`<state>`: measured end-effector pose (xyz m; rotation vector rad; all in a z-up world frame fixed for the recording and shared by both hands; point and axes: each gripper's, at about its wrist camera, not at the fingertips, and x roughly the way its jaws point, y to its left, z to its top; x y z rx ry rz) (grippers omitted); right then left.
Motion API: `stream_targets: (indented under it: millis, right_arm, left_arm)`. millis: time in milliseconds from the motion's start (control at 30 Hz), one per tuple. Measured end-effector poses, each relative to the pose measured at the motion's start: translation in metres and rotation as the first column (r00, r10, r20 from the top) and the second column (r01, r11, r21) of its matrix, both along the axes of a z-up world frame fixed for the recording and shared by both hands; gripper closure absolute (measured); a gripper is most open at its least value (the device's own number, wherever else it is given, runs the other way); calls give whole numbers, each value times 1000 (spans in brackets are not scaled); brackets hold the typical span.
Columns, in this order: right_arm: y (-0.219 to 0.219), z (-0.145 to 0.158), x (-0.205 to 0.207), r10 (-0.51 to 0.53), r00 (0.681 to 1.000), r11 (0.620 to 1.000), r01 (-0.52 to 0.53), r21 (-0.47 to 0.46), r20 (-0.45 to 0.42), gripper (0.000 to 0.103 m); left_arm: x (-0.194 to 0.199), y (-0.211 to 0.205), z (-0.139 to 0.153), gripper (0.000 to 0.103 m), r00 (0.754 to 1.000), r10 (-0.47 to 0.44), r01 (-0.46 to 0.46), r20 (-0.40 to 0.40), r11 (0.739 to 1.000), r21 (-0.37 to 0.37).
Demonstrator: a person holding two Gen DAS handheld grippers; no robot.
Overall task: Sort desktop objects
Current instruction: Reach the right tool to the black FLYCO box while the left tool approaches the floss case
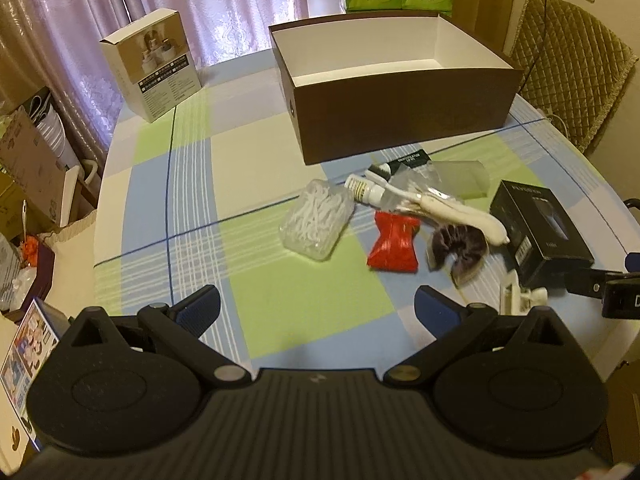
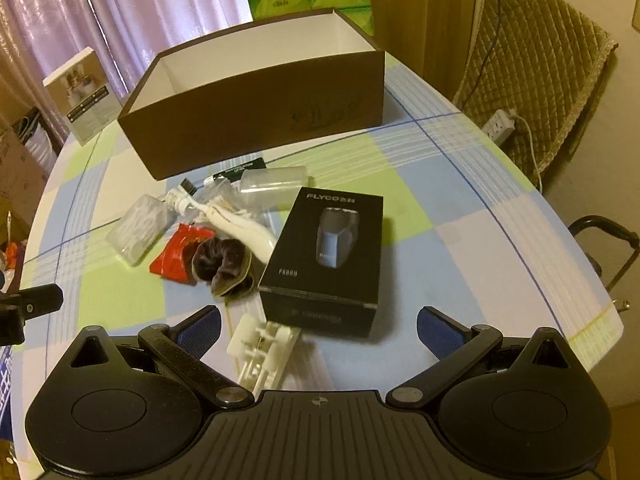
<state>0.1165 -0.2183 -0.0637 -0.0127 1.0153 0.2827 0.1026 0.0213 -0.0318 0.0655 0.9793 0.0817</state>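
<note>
A: Behind the clutter, toward the far edge of the checked tablecloth: an open brown box, white inside, nothing visible in it. Probably put there as the bin for the sorting.

B: And in front of it, heaped rather than laid out: clear bag of white floss picks, red packet, dark scrunchie, white brush handle lying across a small tube. Piled close together, likely so both arms can reach without shifting the box.

A: Nearer the right side, a black Flyco shaver box, flat, label up, just beside the scrunchie. White plastic clip right in front of the right gripper.

B: Tongs on that one?

A: Spread wide, gripping nothing, blue pads either side of the shaver box's near end. Lined up that way, seemingly, to take the box across its width. Clip low between the fingers too, so could be the target instead; hard to say.

B: Left gripper?

A: Also released, empty, held over bare cloth short of the floss picks. Well back from the pile, perhaps to leave room for the other arm.

B: Progress?

A: None judged so far: everything outside the brown box. Printed carton at the far left corner, apart from the heap, perhaps not part of the job.
</note>
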Motion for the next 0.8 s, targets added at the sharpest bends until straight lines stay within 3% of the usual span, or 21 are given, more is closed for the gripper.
stream_targets:
  millis: [800]
  right_arm:
    - [14, -39, 82, 6, 995, 999, -9, -34, -103, 2]
  left_arm:
    - [73, 6, -28, 1, 997, 34, -34, -74, 999, 5]
